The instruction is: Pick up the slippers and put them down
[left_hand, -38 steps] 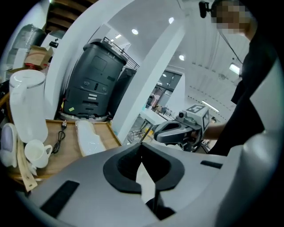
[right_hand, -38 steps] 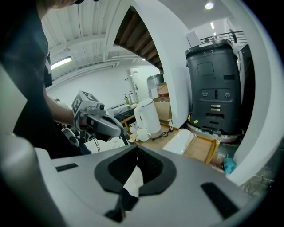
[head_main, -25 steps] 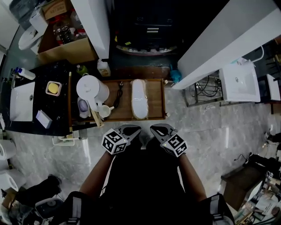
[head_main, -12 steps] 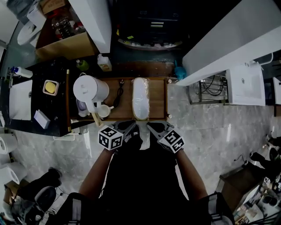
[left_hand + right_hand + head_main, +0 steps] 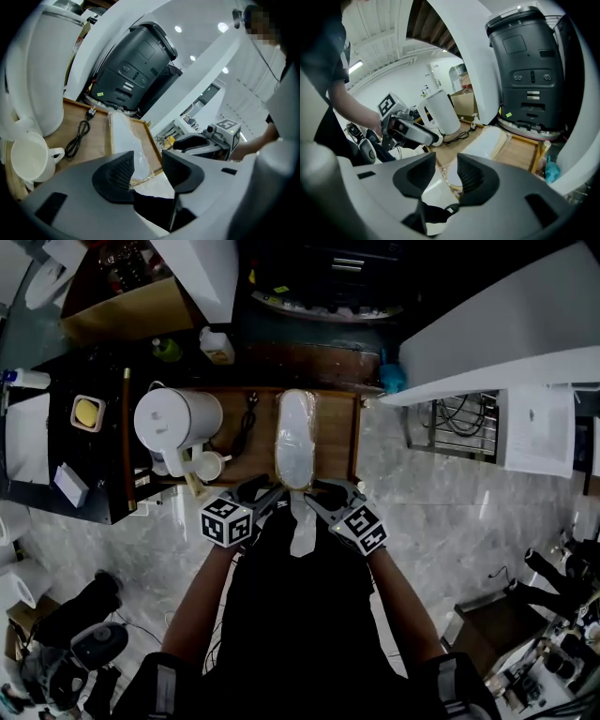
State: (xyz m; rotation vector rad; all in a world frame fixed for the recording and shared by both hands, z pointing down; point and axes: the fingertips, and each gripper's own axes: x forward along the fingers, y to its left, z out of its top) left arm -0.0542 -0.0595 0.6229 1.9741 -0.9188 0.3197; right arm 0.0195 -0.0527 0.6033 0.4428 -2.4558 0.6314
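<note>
- left gripper (image 5: 265, 495): jaws just opening, now wide, near end of slippers (image 5: 294, 437) between, not pinched
- right gripper (image 5: 322, 495): just opening, half apart, same end between
- slippers flat on tray (image 5: 339, 432)

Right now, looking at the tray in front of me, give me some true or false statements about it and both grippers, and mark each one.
1. The slippers lie wrapped in clear plastic on the wooden tray. True.
2. The white kettle stands right of the slippers in the head view. False: it stands to their left.
3. A black cord lies between the kettle and the slippers. True.
4. The left gripper and right gripper are clamped on the slippers. False: both pairs of jaws have just been opening and stand apart, with the pack's near end in each gap, unpressed.
</note>
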